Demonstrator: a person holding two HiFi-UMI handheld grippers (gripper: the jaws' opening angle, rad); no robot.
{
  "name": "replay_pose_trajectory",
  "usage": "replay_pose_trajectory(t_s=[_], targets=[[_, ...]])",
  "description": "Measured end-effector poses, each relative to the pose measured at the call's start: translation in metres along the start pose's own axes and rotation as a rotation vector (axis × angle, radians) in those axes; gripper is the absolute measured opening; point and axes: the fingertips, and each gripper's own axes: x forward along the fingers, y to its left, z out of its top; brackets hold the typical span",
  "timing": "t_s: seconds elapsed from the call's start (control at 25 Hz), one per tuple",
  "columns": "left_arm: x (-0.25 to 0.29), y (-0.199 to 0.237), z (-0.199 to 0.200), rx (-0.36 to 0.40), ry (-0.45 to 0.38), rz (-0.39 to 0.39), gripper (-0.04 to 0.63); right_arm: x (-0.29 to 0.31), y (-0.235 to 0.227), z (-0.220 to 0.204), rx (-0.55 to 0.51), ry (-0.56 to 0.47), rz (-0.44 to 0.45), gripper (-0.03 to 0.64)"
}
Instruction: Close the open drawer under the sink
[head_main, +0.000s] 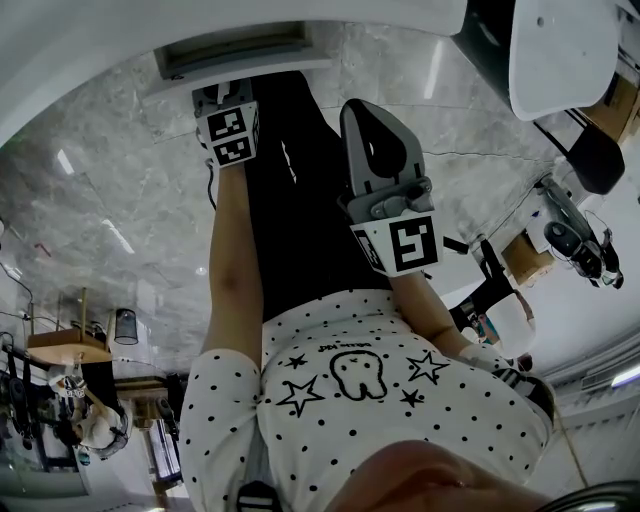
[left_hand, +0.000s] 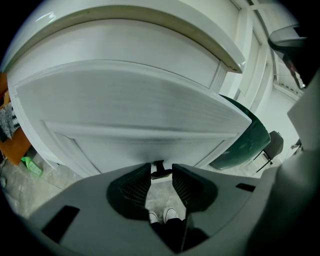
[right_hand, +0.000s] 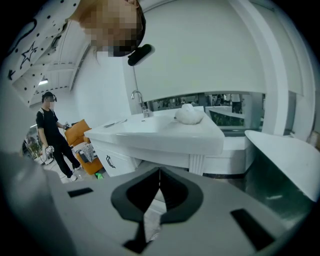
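White drawer front (left_hand: 135, 110): spread across the middle of the left gripper view, close against the left tool (left_hand: 161, 172); seemingly standing out from the cabinet under the sink, so not yet shut
Grip point: black handle (left_hand: 158, 165), low centre of that view, right at the tool's tips and filling the gap there
State of left tool: closed on the black handle, one pad either side; nothing else held
State of right tool (right_hand: 160, 175): pressed together at the tips, empty; held away from the drawer, aimed at the sink (right_hand: 150, 125) in mid frame
Step in hand: judged as grip taken, push about to begin or barely begun
Next move: probably a straight, level push along the drawer's run until flush with the cabinet; then release of the handle; no twisting, for fear of jamming
Count of tools: two
Count of handles: one on the open drawer; a second black handle (right_hand: 110, 161) on the cabinet face, lower left of the right gripper view
Count on the tabletop (right_hand: 210, 142): one sink; one tap (right_hand: 140, 101); one white lump (right_hand: 189, 114), upper centre
Count of others: one bystander in black (right_hand: 52, 135), far left; two white shoes (left_hand: 162, 216), bottom centre of the left gripper view
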Motion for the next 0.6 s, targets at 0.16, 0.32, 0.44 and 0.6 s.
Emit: replay_pose_trajectory(t_s=[0.16,0.32,0.44,0.6], targets=[[-0.0004,-0.0051,-0.0008,-0.005,0.007,-0.003,0.132,-0.0047,-0.0007,-0.0029,0.001,0.002,0.007,0.015],[-0.0006,-0.0028,0.0021,-0.017,0.005,0.002,0.132,-0.0043,0.0027,-0.0026,0.001,0.003,0.009,0.015],[-0.0002,-0.0027,0.0041,-0.026,0.006,-0.009,0.132,-0.0037,0.0036,-0.0023,0.007,0.004,0.012,0.015],[0.0004,-0.0016,0.0076,-0.022,0.011,-0.014,0.132,-0.0049,0.0042,-0.0063,0.016,0.013,0.014,0.015]])
